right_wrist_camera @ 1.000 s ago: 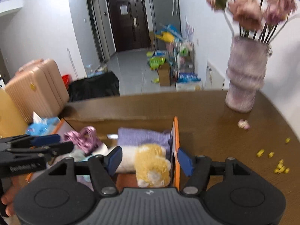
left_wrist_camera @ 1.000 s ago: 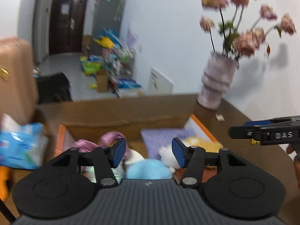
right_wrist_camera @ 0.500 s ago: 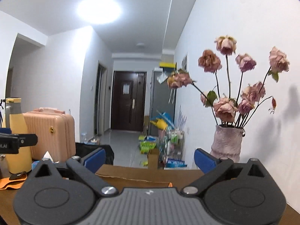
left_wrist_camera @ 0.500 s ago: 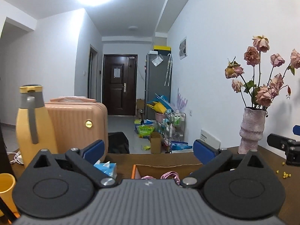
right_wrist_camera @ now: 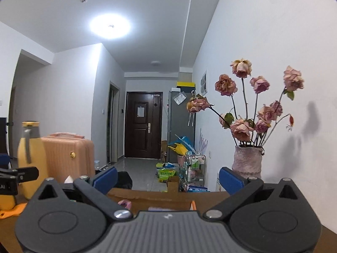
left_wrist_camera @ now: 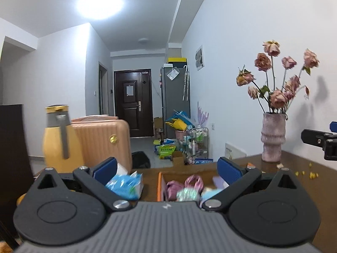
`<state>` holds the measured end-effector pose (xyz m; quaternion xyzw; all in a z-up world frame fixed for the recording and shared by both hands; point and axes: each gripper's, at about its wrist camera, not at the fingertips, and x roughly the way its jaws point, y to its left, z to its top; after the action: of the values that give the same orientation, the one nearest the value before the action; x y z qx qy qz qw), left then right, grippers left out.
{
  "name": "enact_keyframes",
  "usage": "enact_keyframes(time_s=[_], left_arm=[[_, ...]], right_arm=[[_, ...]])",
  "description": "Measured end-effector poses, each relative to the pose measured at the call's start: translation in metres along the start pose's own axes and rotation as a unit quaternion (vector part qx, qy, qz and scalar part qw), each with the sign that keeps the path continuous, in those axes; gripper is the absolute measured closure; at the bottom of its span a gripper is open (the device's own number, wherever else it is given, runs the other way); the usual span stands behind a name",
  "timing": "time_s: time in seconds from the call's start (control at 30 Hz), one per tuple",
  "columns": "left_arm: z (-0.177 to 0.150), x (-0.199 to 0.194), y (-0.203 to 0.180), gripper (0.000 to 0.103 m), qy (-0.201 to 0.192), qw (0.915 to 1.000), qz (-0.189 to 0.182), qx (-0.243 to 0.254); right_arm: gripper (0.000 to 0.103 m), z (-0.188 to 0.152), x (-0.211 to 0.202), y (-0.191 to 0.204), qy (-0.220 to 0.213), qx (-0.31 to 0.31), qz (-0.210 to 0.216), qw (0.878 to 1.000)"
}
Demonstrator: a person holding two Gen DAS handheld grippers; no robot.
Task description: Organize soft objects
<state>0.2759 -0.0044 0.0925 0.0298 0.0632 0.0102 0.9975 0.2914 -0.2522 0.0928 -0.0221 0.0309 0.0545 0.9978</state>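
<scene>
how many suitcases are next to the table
1 clearly: a peach suitcase stands left of the table, behind the yellow jug. A peach edge on top of it may be a second case behind; most of that is hidden.

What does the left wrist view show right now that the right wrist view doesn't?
Left wrist only: the blue tissue pack, soft items inside the box including a pink bag, and yellow crumbs on the table. Right wrist only: an orange cloth under the jug, and just the box's far cardboard wall. Both share the yellow jug, suitcase, vase of dried roses, and open, empty tools: left tool, right tool.
</scene>
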Motion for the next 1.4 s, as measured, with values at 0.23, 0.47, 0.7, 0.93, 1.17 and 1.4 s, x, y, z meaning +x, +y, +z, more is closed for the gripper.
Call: enact_keyframes(time_s=[0.23, 0.47, 0.7, 0.93, 1.17, 1.4], left_arm=[[-0.036, -0.108, 0.018, 0.000, -0.017, 0.9995, -0.011, -0.025], [-0.079, -0.201, 0.015, 0.000, -0.013, 0.9999, 0.006, 0.003], [-0.105, -0.233, 0.016, 0.000, 0.011, 0.9997, -0.002, 0.023], [-0.101, -0.239, 0.016, 0.000, -0.003, 0.9999, -0.009, 0.007], [-0.099, -0.239, 0.015, 0.000, 0.001, 0.9999, -0.011, 0.002], [-0.098, -0.237, 0.016, 0.000, 0.004, 0.9999, -0.011, -0.002]], right_arm=[[0.000, -0.043, -0.096, 0.015, 0.039, 0.002, 0.004, 0.999], [0.000, -0.080, -0.190, 0.028, 0.089, 0.061, 0.015, 0.994], [0.000, -0.103, -0.232, 0.059, 0.088, 0.025, 0.022, 0.996], [0.000, -0.104, -0.234, 0.069, 0.091, 0.038, 0.042, 0.994], [0.000, -0.098, -0.240, 0.066, 0.073, 0.040, 0.033, 0.996], [0.000, -0.097, -0.241, 0.064, 0.065, 0.040, 0.024, 0.997]])
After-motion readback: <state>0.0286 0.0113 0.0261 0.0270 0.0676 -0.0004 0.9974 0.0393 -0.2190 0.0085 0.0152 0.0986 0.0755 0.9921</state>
